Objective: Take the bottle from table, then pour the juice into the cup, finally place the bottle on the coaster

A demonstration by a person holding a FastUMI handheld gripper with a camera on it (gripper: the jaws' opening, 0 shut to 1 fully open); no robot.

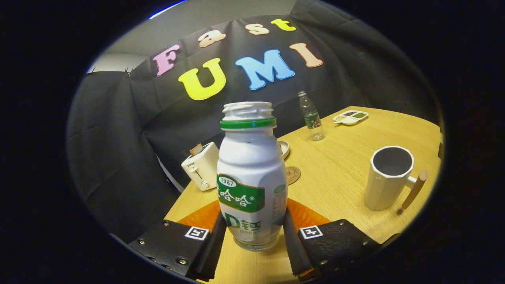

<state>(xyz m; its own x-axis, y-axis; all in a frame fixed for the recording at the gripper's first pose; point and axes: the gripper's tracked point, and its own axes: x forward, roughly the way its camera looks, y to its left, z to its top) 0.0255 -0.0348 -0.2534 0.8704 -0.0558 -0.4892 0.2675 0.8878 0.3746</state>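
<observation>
Gripper (pixel 254 232) pinches the uncapped bottle (pixel 251 177) low on its body; tilting toward cup (pixel 388 177) risks slippage, spillage.

Layout on the surface (pixel 339 173), seen along the tongs (pixel 254 236).

Bottle (pixel 250 177) upright between the two fingers, both sides touching it, cap off. Coaster (pixel 292 174) just behind the bottle, to its right. Small dish (pixel 284 148) behind the coaster, partly hidden by the bottle. Toaster (pixel 201 165) left of the bottle at the surface's edge, something in its slot. Cup (pixel 388 177) well to the right, handle facing right. Water bottle (pixel 311 116) far behind; compartment tray (pixel 350 117) to its right.
</observation>
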